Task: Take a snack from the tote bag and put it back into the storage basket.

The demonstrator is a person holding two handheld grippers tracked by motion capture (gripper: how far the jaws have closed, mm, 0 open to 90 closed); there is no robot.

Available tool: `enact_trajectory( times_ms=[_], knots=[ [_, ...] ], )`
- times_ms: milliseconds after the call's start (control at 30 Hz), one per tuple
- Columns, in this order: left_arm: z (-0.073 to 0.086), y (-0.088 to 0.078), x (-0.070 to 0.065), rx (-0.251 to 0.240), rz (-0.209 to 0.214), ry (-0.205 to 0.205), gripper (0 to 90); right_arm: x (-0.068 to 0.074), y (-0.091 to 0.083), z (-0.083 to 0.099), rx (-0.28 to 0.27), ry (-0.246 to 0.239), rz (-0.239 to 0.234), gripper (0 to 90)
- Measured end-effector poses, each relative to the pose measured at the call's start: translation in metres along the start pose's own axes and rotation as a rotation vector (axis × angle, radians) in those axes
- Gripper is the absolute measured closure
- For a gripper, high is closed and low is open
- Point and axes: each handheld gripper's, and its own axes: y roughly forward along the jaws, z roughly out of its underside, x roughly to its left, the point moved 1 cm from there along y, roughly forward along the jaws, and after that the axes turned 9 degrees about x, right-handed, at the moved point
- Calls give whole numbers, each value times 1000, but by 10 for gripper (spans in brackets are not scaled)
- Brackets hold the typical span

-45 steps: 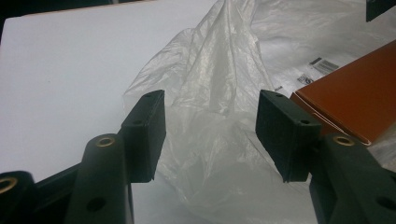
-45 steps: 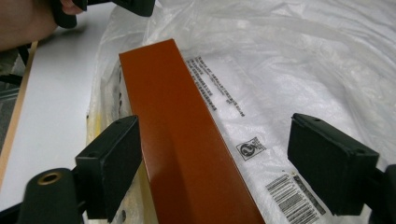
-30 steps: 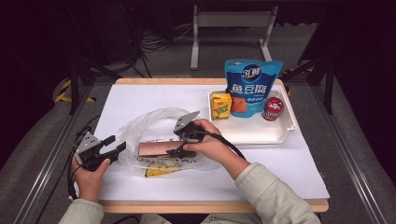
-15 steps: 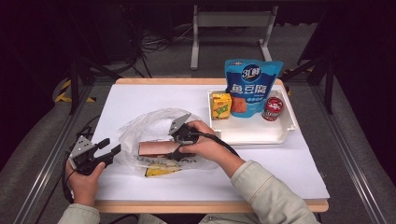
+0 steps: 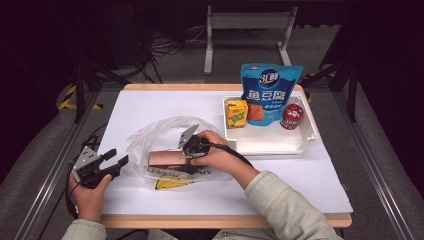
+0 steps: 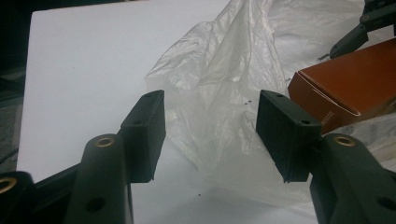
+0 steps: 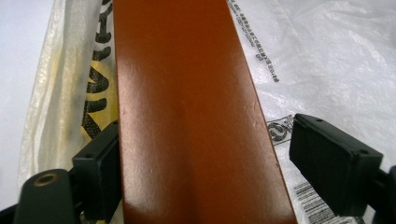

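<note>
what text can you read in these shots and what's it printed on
"鱼豆腐" in large white characters, on the blue snack pouch standing in the white tray.
Round logo above it on the pouch: too blurred to read.
Yellow drink carton: print too small to read.
Red can: label too blurred.
Clear plastic bag: small print lines, a barcode and large black-on-yellow letters, none legible.
Brown box: no readable text.

A white-topped table fills the frame's middle. A crumpled clear plastic bag lies at centre left, and a white tray sits at upper right.
</note>
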Motion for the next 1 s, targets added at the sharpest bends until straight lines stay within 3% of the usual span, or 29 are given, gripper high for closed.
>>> enact_trajectory(
  times_ms=[300,400,467,567,1000],
  knots=[
    [0,1,0,-1,2,-7,431,-1,2,1,29,-30,-5,239],
    [-1,1,0,0,4,-3,431,0,1,0,41,-55,3,286],
    [0,2,0,-3,4,-8,431,1,-2,-3,62,-74,-4,379],
    [-1,2,0,-1,4,-4,431,1,-5,-4,69,-80,-1,415],
    [-1,3,0,-4,5,-7,431,0,-20,-6,16,-59,2,429]
  ],
)
